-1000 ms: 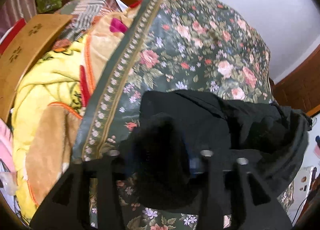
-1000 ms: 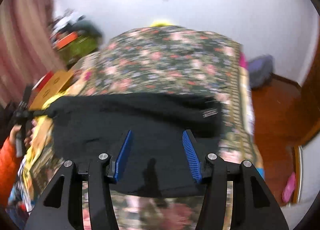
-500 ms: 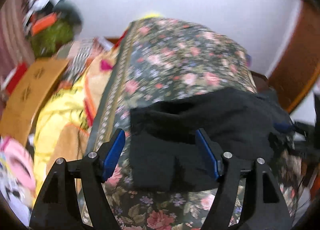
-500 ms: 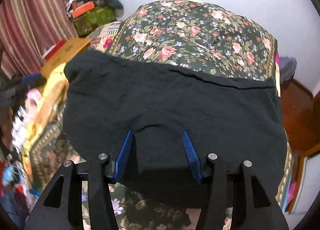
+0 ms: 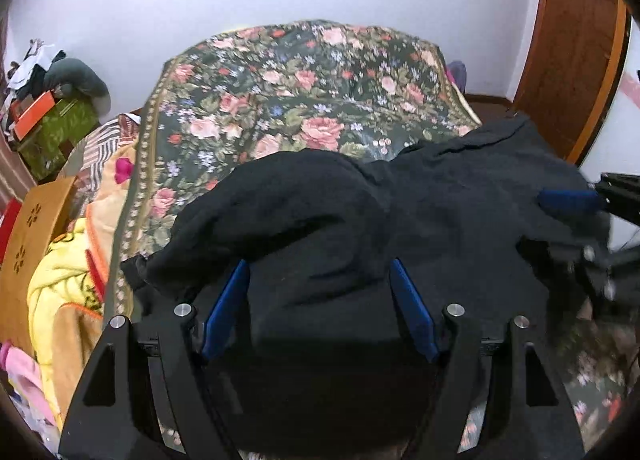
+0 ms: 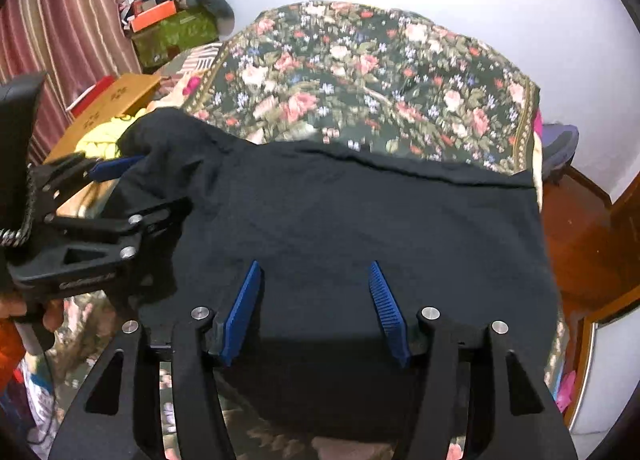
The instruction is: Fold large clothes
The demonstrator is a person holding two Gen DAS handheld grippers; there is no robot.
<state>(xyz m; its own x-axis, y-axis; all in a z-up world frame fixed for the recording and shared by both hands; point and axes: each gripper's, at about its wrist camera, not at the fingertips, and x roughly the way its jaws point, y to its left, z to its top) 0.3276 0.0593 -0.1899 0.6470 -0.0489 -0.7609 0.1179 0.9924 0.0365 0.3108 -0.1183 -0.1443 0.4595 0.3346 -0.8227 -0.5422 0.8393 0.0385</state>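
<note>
While both tools hang apart over the bed (image 6: 384, 60), the black garment (image 6: 360, 220) lies flat under them, long axis running from left tool (image 5: 320, 308) across to right tool (image 6: 316, 308); the right tool's jaws have just widened, both gape empty; bunched at the left tool's end, smooth elsewhere

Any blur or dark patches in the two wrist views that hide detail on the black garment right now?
Left wrist view: the right edge smears, blurring the right hand-held gripper; the black garment reads almost featureless. Right wrist view: sharper, the garment's hem line visible, a shadow lying just ahead of the gripper; the floral bedspread is slightly soft. Both bend strongly toward the rim.
</note>
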